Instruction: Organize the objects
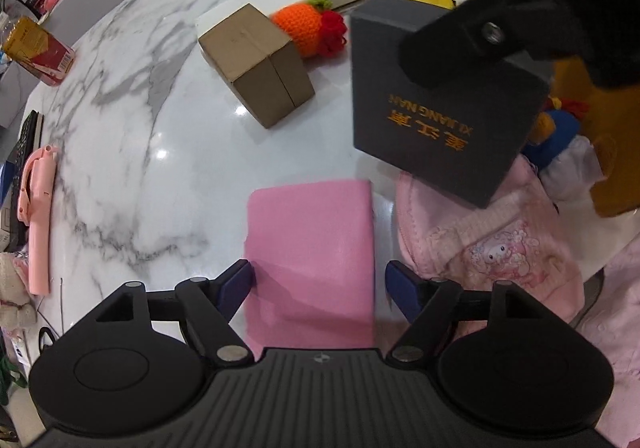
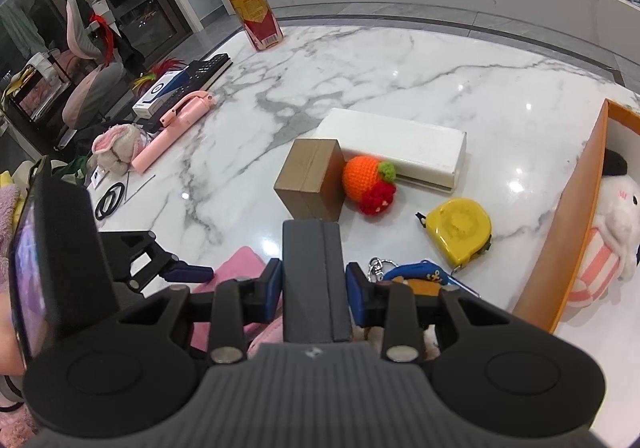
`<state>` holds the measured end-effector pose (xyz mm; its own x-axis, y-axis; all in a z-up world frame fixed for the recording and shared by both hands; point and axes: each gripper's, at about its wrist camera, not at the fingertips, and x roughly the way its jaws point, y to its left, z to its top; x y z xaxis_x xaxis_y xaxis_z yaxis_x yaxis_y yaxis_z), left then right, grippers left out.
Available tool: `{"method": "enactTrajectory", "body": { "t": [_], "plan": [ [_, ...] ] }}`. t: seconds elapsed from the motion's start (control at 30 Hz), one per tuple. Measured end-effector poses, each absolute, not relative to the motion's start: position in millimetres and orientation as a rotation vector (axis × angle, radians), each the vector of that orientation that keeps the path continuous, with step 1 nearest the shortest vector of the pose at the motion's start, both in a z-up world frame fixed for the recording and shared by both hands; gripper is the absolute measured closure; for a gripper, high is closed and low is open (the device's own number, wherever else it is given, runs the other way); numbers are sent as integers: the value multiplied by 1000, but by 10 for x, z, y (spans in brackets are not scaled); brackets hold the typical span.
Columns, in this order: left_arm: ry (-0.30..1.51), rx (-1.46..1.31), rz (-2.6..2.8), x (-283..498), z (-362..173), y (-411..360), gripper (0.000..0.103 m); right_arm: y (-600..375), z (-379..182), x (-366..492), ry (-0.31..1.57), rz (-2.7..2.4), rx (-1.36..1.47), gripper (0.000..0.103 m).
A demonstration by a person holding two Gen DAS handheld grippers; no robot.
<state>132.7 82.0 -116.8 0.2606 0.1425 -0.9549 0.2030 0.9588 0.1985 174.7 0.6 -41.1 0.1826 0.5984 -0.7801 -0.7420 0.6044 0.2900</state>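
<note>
My right gripper (image 2: pixel 312 280) is shut on a dark grey box (image 2: pixel 314 280) with gold lettering and holds it above the table; the box also shows in the left wrist view (image 1: pixel 436 103). My left gripper (image 1: pixel 318 282) is open, its blue pads on either side of a flat pink box (image 1: pixel 312 248) lying on the marble, with a gap on the right. A brown cardboard box (image 2: pixel 310 177), a crocheted orange toy (image 2: pixel 370 183), a long white box (image 2: pixel 396 151) and a yellow tape measure (image 2: pixel 460 230) lie ahead.
An orange storage box (image 2: pixel 568 224) holding a white plush stands at the right. A pink handheld stick (image 2: pixel 176 127), remotes, a bottle (image 2: pixel 254 13) and a plush lie at the left. Pink clothing (image 1: pixel 500 248) and a blue keychain toy (image 2: pixel 416 274) lie under the held box.
</note>
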Motion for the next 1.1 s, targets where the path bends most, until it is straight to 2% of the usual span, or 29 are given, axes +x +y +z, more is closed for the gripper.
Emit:
{"method": "enactTrajectory", "body": {
  "t": [0.03, 0.07, 0.17, 0.23, 0.3, 0.4, 0.47, 0.7, 1.1],
  "plan": [
    [1309, 301, -33, 1327, -1165, 844, 24, 1, -414, 1748, 1009, 948, -165, 67],
    [1302, 314, -22, 1321, -1160, 851, 31, -3, -414, 1748, 1007, 946, -162, 67],
    [1284, 280, -31, 1297, -1098, 910, 37, -29, -419, 1759, 1012, 947, -147, 67],
    [1249, 270, -41, 1266, -1006, 932, 50, -42, -413, 1763, 1015, 948, -141, 67],
    [1212, 261, -32, 1251, -873, 967, 68, -53, -402, 1760, 1016, 949, -139, 67],
    [1186, 219, -22, 1241, -737, 1085, 78, -75, -372, 1746, 1009, 948, -131, 67],
    [1168, 181, -14, 1234, -688, 1175, 81, -93, -348, 1730, 994, 939, -123, 67],
    [1033, -13, -22, 1080, -253, 1292, 82, -288, -146, 1621, 943, 915, -23, 68],
    [822, -211, -319, 950, 635, 554, 82, -1417, 523, 1248, 736, 762, 172, 68]
  ]
}}
